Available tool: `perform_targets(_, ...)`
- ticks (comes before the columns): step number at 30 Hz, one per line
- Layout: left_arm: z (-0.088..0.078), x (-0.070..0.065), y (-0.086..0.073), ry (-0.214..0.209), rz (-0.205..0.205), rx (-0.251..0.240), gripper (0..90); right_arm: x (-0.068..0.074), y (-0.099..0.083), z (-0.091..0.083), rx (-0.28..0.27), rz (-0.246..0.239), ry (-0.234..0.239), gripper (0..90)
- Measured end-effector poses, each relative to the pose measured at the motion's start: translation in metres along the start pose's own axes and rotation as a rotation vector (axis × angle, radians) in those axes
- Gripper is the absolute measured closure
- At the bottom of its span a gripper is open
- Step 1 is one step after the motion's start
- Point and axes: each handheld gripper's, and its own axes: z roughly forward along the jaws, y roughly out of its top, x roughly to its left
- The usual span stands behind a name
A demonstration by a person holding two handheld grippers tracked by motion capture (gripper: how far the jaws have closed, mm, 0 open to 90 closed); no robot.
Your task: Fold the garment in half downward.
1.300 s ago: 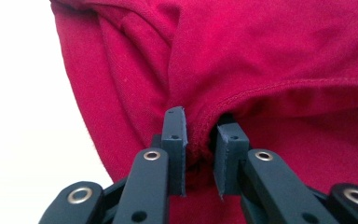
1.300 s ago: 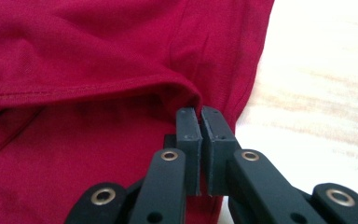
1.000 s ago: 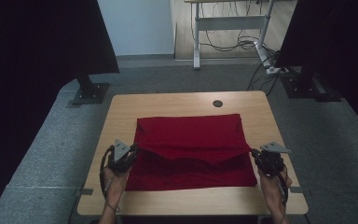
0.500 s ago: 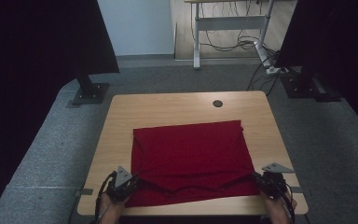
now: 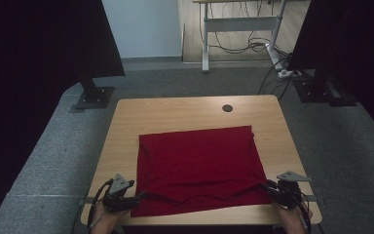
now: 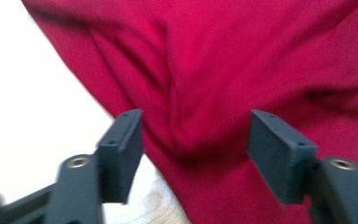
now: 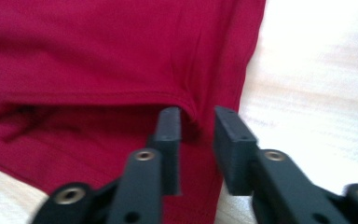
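From the high view, the red cloth (image 5: 200, 168) lies flat on the table (image 5: 175, 114), its near edge by the table's front edge; bare wood flanks it.

In the left gripper view, the left tool (image 6: 196, 140) has just been opening, jaws wide, cloth loose between.

In the right gripper view, the right tool (image 7: 197, 135) has just been opening, jaws narrowly parted about the hemmed corner.

The cloth (image 5: 200, 168) was a plain deep red with no print, its hem stitched in the same red. The table (image 5: 175, 114) under it was pale wood with a fine grain and one small dark round plug (image 5: 227, 107). Both grippers' jaws were matt black with silver screw heads.
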Motion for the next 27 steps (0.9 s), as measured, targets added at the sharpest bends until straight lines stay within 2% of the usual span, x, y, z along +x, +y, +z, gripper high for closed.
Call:
perform_targets(1, -0.001, 0.002, 0.005, -0.003, -0.006, -0.017, 28.2, 0.003, 0.005, -0.006, -0.025, -0.010, -0.001, 55.8)
perform_targets(3, -0.001, 0.002, 0.005, -0.003, -0.006, -0.017, 26.0, 0.005, 0.008, -0.008, -0.036, -0.016, 0.001, 55.8)
perform_targets(4, 0.011, 0.006, 0.020, -0.018, -0.024, -0.044, 26.0, 0.005, 0.008, -0.008, -0.036, -0.016, 0.001, 52.3)
perform_targets(5, 0.019, 0.008, 0.023, -0.026, -0.036, -0.039, 21.7, 0.016, 0.017, -0.012, -0.074, -0.046, 0.007, 39.4)
perform_targets(6, 0.028, 0.008, 0.025, -0.024, -0.041, -0.033, 21.2, 0.020, 0.020, -0.010, -0.077, -0.054, 0.012, 35.5)
perform_targets(7, 0.028, 0.008, 0.025, -0.024, -0.041, -0.033, 20.4, 0.020, 0.020, -0.010, -0.077, -0.054, 0.012, 35.5)
perform_targets(8, 0.045, 0.009, 0.028, -0.016, -0.046, -0.014, 20.4, 0.022, 0.021, -0.006, -0.069, -0.058, 0.019, 31.6)
perform_targets(9, 0.045, 0.009, 0.028, -0.016, -0.046, -0.014, 19.1, 0.022, 0.021, -0.006, -0.069, -0.058, 0.019, 31.6)
perform_targets(10, 0.045, 0.009, 0.028, -0.016, -0.046, -0.014, 19.1, 0.024, 0.022, 0.004, -0.050, -0.058, 0.019, 31.6)
perform_targets(11, 0.076, 0.010, 0.025, 0.016, -0.036, 0.060, 19.1, 0.024, 0.022, 0.004, -0.050, -0.058, 0.019, 27.0)
perform_targets(12, 0.076, 0.010, 0.025, 0.016, -0.036, 0.060, 17.6, 0.024, 0.022, 0.004, -0.050, -0.058, 0.019, 27.0)
perform_targets(13, 0.076, 0.010, 0.025, 0.016, -0.036, 0.060, 17.6, 0.024, 0.018, 0.024, 0.001, -0.027, 0.011, 27.0)
perform_targets(14, 0.092, 0.010, 0.014, 0.055, -0.001, 0.099, 17.6, 0.024, 0.018, 0.024, 0.001, -0.027, 0.011, 20.9)
perform_targets(15, 0.091, 0.010, 0.012, 0.057, 0.000, 0.089, 16.2, 0.024, 0.009, 0.040, 0.050, -0.039, -0.010, 17.1)
perform_targets(16, 0.091, 0.010, 0.012, 0.057, 0.000, 0.089, 16.2, 0.024, 0.009, 0.040, 0.050, -0.039, -0.010, 17.1)
perform_targets(18, 0.091, 0.008, 0.011, 0.069, -0.005, 0.080, 16.2, 0.027, 0.005, 0.042, 0.038, -0.086, -0.036, 15.8)
perform_targets(20, 0.091, 0.008, 0.011, 0.069, -0.005, 0.080, 15.7, 0.027, 0.006, 0.043, 0.039, -0.083, -0.038, 15.8)
perform_targets(21, 0.091, 0.004, 0.009, 0.088, -0.021, 0.071, 15.7, 0.027, 0.006, 0.043, 0.039, -0.083, -0.038, 15.3)
perform_targets(22, 0.091, 0.004, 0.009, 0.088, -0.021, 0.071, 13.6, 0.027, 0.006, 0.043, 0.039, -0.083, -0.038, 15.3)
perform_targets(24, 0.092, -0.001, 0.009, 0.094, -0.027, 0.074, 11.9, 0.023, 0.008, 0.047, 0.032, -0.089, -0.040, 14.6)
perform_targets(25, 0.092, -0.013, 0.009, 0.111, -0.041, 0.079, 11.8, 0.012, 0.012, 0.052, 0.015, -0.091, -0.038, 14.7)
perform_targets(27, 0.092, -0.013, 0.009, 0.111, -0.041, 0.079, 11.8, 0.008, 0.014, 0.054, 0.013, -0.089, -0.040, 14.7)
